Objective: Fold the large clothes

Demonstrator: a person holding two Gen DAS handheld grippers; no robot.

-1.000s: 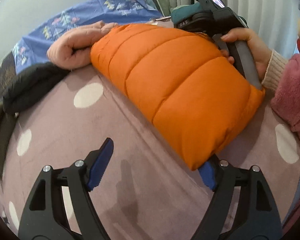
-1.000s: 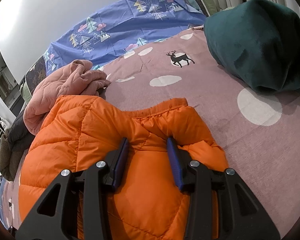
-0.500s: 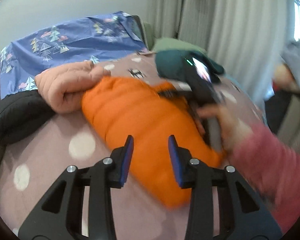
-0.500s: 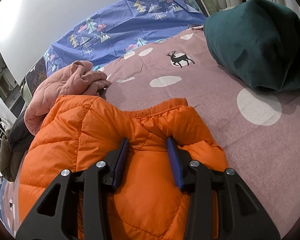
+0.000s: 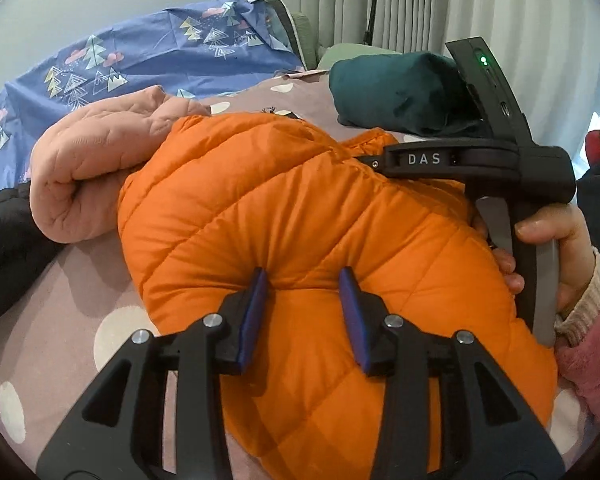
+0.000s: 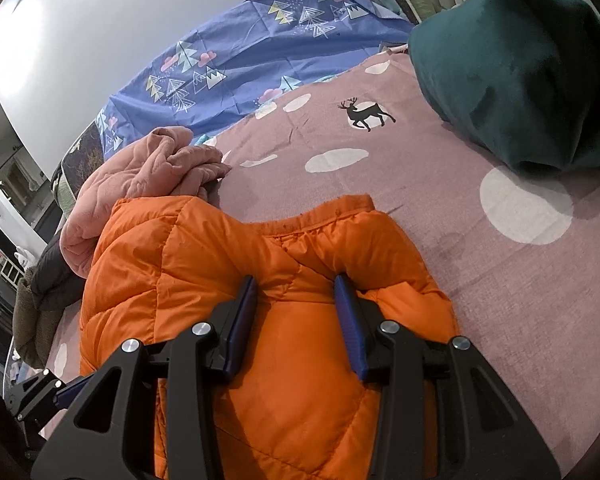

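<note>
The white letters "DAS" are printed on the black body of the right gripper [image 5: 380, 164], seen from the left wrist view, where a green light glows on the device mounted above it. That gripper is held by a bare hand [image 5: 552, 252] wrapped round its grey handle, a pink fleece sleeve [image 5: 592, 356] covering the wrist.

The puffy orange quilted down jacket [image 5: 300, 216] is lying bunched on the mauve bedsheet with white dots and a black deer print [image 6: 480, 280]. The left gripper [image 5: 304, 280] is pressed down into the jacket's padding, its blue-padded fingers [image 5: 256, 304] partly apart with a ridge of fabric pinched between them. The right gripper [image 6: 296, 284] is likewise clamped on a fold of the jacket near its collar edge, jaws partly apart. A crumpled pink quilted garment [image 6: 140, 176] is touching the jacket's far side, and a dark green plush bundle [image 6: 520, 72] lies well apart.
</note>
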